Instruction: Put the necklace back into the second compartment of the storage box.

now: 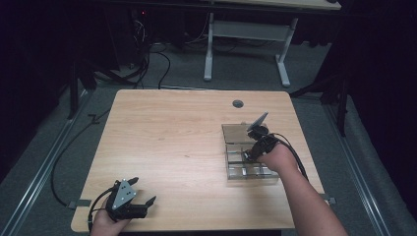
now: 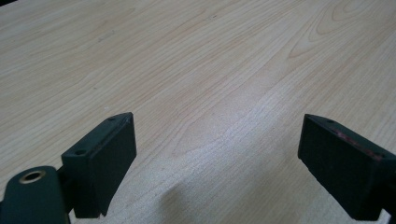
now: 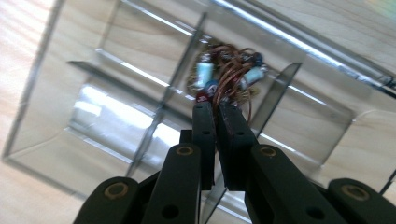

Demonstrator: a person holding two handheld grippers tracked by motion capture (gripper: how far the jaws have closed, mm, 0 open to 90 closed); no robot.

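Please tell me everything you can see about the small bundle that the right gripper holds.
The bundle is a tangle of thin copper-coloured wires with small parts on them: pale blue cylinders, a dark red piece and a dark bead. It looks like a bunch of electronic components. The right gripper pinches it at the jaw tips, over a compartment of the clear box. Whether it touches the box, I cannot tell.

Pale wooden table, round grommet, white desk frame beyond.
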